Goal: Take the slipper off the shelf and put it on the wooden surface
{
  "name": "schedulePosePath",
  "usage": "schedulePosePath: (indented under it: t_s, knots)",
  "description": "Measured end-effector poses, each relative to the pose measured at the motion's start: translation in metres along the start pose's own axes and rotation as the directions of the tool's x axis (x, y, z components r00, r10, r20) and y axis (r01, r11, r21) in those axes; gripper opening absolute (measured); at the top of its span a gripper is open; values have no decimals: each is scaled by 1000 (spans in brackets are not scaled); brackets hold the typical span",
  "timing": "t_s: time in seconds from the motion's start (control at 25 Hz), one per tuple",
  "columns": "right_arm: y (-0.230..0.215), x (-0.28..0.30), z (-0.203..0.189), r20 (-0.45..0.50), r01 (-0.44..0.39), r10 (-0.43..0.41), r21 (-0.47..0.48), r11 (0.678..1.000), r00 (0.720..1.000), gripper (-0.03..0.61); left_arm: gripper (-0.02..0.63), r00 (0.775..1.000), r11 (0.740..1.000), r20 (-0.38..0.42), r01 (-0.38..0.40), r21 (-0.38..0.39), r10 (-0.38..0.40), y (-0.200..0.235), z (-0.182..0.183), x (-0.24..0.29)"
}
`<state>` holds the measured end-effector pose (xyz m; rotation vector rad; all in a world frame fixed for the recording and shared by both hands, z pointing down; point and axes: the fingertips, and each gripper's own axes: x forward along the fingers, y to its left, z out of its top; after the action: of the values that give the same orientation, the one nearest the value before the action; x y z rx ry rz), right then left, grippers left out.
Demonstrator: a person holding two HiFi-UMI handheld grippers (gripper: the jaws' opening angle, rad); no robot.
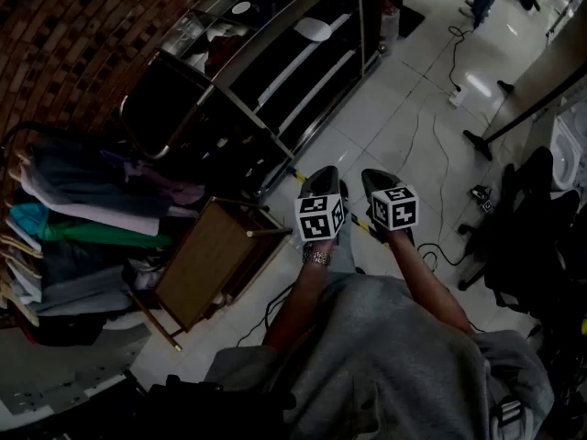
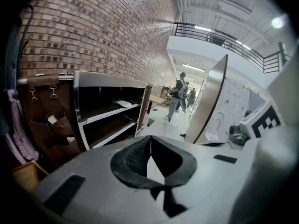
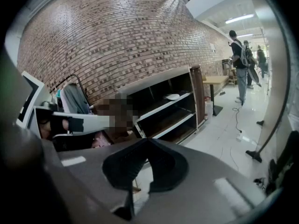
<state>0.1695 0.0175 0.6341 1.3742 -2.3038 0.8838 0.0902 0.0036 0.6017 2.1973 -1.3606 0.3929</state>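
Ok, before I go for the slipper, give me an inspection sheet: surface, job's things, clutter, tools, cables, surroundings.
Surface: small brown wooden table, standing on the white tiled floor between the clothes rack and the shelf.
Job's things: white slipper lying on a board of the dark metal-framed shelf, untouched.
Clutter: rack of hanging clothes left of the table.
Tools: left tool shut, empty; right tool shut, empty; both held side by side, short of the shelf.
Cables: black cord trailing over the floor to a white power strip.
Surroundings: red brick wall behind the shelf; people standing far down the hall.
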Motion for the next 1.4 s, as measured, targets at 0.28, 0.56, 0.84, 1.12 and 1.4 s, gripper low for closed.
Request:
schedulePosePath:
  t_s: [0.28, 0.56, 0.84, 1.12, 1.4]
  knots:
    - [-45, 120, 99, -35, 40, -44, -113, 993, 998, 2, 5, 999, 999, -7, 40, 31, -39, 55, 99, 134]
    - [-70, 218, 225, -1, 33, -33, -93, 995, 999, 2, 5, 997, 997, -31, 74, 23, -74, 96, 184, 231]
    - [-92, 274, 245, -62, -24, 17, -113, 993, 998, 2, 5, 997, 998, -39, 64, -19, -64, 117, 209, 279]
    - [-141, 375, 254, -84, -82, 82, 3, 997, 993, 11, 5, 999, 999, -30, -18, -34, 17, 154, 232, 288]
    - [-288, 491, 251, -51, 72, -53, 527, 847, 997, 292, 5, 992, 993, -111, -69, -94, 59, 169, 195, 289]
